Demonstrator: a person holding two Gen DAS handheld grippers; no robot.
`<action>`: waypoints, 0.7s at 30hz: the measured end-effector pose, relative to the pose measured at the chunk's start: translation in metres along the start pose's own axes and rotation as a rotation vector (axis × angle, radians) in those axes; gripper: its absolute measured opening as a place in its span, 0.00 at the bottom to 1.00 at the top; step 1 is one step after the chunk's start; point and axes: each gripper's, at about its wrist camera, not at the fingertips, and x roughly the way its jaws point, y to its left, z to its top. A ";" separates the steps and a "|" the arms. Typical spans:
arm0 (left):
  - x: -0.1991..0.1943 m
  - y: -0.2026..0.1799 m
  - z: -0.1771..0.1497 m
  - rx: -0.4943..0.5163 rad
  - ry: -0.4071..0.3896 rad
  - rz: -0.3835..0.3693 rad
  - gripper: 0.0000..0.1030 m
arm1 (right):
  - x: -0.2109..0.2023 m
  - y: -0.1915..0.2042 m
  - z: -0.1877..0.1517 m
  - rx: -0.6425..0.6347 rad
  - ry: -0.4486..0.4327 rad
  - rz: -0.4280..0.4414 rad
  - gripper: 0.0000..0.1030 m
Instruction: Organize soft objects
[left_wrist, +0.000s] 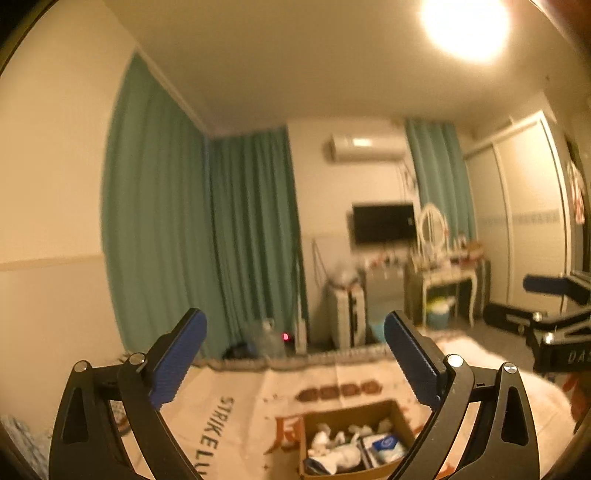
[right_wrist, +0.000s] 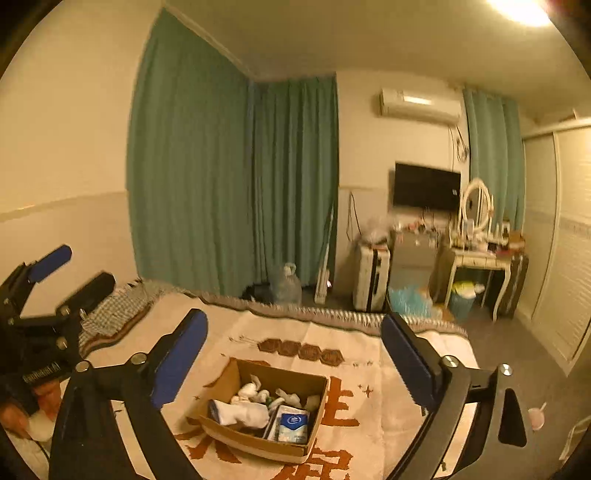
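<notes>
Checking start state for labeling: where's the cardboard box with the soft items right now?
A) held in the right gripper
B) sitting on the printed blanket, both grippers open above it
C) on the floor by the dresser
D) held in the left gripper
B: the cardboard box rests on the printed blanket, with the left gripper and right gripper both open and empty.

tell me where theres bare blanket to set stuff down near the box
Bare blanket lies between the cardboard box and the fringed far edge, and right of the box. The box itself is crowded with white socks and a tissue pack.
</notes>
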 end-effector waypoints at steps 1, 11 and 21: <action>-0.010 0.002 0.003 -0.001 -0.014 0.002 0.96 | -0.012 0.003 0.000 0.001 -0.014 0.005 1.00; -0.032 -0.007 -0.053 -0.014 0.010 0.042 0.96 | -0.066 0.028 -0.055 0.008 -0.121 -0.018 1.00; 0.008 -0.014 -0.170 -0.017 0.235 0.058 0.96 | 0.005 0.027 -0.166 0.041 -0.013 -0.058 1.00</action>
